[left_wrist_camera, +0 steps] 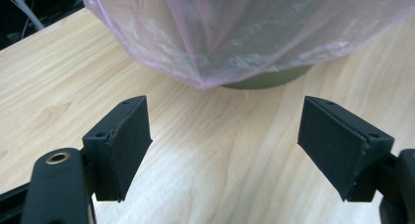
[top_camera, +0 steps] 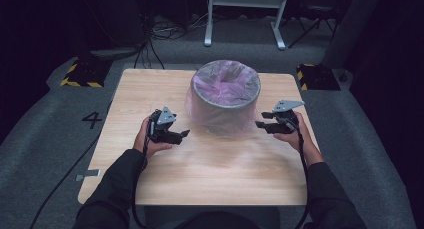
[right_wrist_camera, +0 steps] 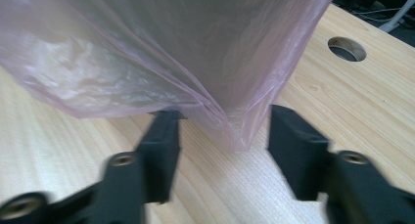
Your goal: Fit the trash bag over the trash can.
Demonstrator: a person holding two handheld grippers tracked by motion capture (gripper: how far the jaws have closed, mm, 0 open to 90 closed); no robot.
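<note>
nearest the high camera: two dark sleeves rising from the bottom edge, a hand on each tool. left gripper [top_camera: 184,134] held low over the wooden table [top_camera: 210,174], just left of the bin's base, jaws parted wide with nothing between them, only bare wood. in its own view, two black pads [left_wrist_camera: 128,141] standing well apart, the hem of the pink bag [left_wrist_camera: 244,33] hanging just ahead and a sliver of the bin's dark green base showing under it.

right gripper [top_camera: 260,125] on the other side, near the bin's lower right, grey three-cornered plate on top, cable trailing back along the forearm. jaws apart at a middling width; in its own view a drooping fold of the bag [right_wrist_camera: 230,121] hanging down between the black fingers [right_wrist_camera: 161,150], not pinched, slack film loose in the gap. round cable hole in the tabletop [right_wrist_camera: 346,48] beyond.

grey bin [top_camera: 226,96] upright at the middle of the table's far half, lined with the translucent pink bag, turned over the rim and draped down the outside almost to the wood.

writing: a "4" [top_camera: 92,119] marked on the grey floor left of the table. yellow-and-black hazard striping [top_camera: 79,75] on the blocks at the far corners. no brand or label readable on bin, bag or tools.
</note>
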